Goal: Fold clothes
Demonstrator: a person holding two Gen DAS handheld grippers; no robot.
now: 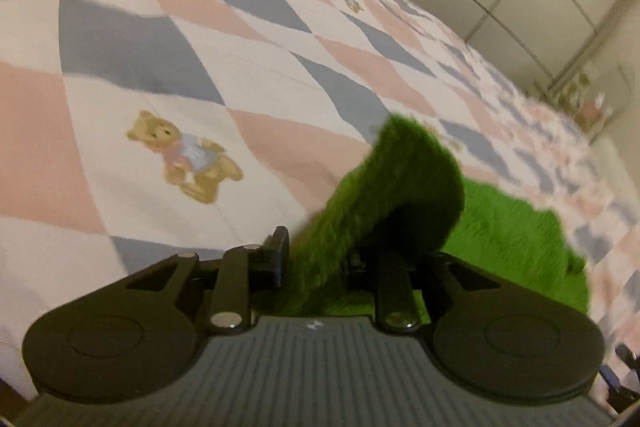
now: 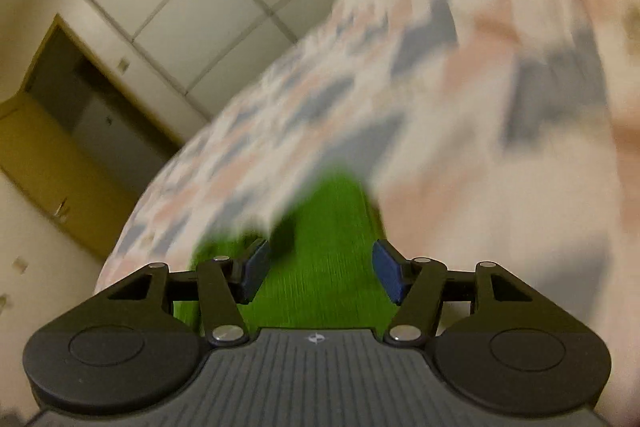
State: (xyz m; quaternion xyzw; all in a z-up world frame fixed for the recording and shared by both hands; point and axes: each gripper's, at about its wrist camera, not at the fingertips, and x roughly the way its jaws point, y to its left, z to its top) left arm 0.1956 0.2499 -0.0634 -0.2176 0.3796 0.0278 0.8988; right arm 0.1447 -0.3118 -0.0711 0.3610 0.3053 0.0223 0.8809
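On the checked bedspread [image 1: 168, 39] the green garment [image 1: 516, 227] is spread; one flap is draped between the left gripper [image 1: 320, 259] jaws, grip unclear. Right gripper [image 2: 318, 267] is parted, empty. Flap should be laid flat, edges aligned.

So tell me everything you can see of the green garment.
The green garment is bright green, with a fuzzy or knitted look, though blur hides the details. Most of it lies flat on the checked bedspread. In the left wrist view one flap rises in a curl between the jaws of the left gripper; whether they press on it cannot be told. In the right wrist view it lies beneath the right gripper, whose jaws stand apart, not pressing on it.
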